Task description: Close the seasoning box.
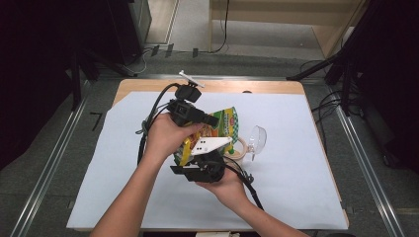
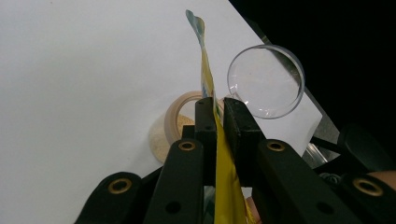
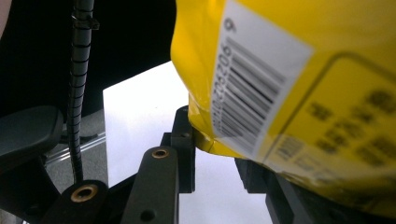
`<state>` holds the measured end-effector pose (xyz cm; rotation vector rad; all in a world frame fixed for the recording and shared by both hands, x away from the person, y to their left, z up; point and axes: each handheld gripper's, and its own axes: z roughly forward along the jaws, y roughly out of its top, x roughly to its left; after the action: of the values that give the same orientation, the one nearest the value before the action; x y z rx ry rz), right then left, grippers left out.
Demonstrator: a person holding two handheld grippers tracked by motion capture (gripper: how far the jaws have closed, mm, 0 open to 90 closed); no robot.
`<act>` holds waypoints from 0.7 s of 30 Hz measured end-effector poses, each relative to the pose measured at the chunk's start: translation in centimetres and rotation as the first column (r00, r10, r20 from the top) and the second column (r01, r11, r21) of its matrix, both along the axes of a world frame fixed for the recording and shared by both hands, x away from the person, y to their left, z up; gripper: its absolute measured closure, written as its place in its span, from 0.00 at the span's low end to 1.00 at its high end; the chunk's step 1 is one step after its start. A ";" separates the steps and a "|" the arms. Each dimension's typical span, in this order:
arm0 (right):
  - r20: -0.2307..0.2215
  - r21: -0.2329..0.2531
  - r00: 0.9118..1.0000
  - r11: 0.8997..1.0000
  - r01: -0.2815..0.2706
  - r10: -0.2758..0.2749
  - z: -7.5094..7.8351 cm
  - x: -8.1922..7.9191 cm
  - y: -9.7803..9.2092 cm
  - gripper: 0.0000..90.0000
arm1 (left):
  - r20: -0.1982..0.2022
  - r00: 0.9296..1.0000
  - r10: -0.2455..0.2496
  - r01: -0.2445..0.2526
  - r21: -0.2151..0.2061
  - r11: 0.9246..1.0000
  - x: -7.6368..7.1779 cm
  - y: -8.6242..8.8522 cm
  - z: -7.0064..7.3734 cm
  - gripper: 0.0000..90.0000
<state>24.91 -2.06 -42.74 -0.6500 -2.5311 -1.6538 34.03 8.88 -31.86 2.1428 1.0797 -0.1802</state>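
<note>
A yellow and green snack bag [image 1: 225, 123] hangs above the middle of the table, held between both grippers. My left gripper [image 1: 213, 120] is shut on the bag's thin top edge [image 2: 205, 70], which stands up between its jaws [image 2: 218, 119]. From below, my right gripper [image 1: 200, 160] grips the bag's lower corner. In the right gripper view the barcode side of the bag [image 3: 289, 84] sits between the jaws; the left jaw presses a crease into it and the other jaw is mostly hidden behind it.
A roll of beige tape [image 1: 240, 148] [image 2: 173, 126] lies on the white sheet [image 1: 296, 163] just right of the bag. A clear round plastic cup [image 1: 257, 138] [image 2: 266, 81] lies beside it. Cables trail from both grippers.
</note>
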 end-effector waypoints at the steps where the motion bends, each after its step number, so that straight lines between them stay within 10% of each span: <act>1: 0.000 0.001 1.000 1.000 0.002 -0.002 0.0 0.0 0.0 0.81 | 0.000 1.000 0.000 0.000 -0.001 1.000 0.0 0.0 0.0 0.94; 21: -0.001 -0.008 1.000 1.000 0.022 -0.022 -0.1 0.1 -0.6 0.81 | 0.003 1.000 -0.025 0.025 -0.008 1.000 0.3 -0.8 -0.2 0.94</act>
<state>24.96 -2.70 -42.88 -0.6807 -2.5408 -1.6505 34.29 8.05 -32.10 2.1498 1.0496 -0.1930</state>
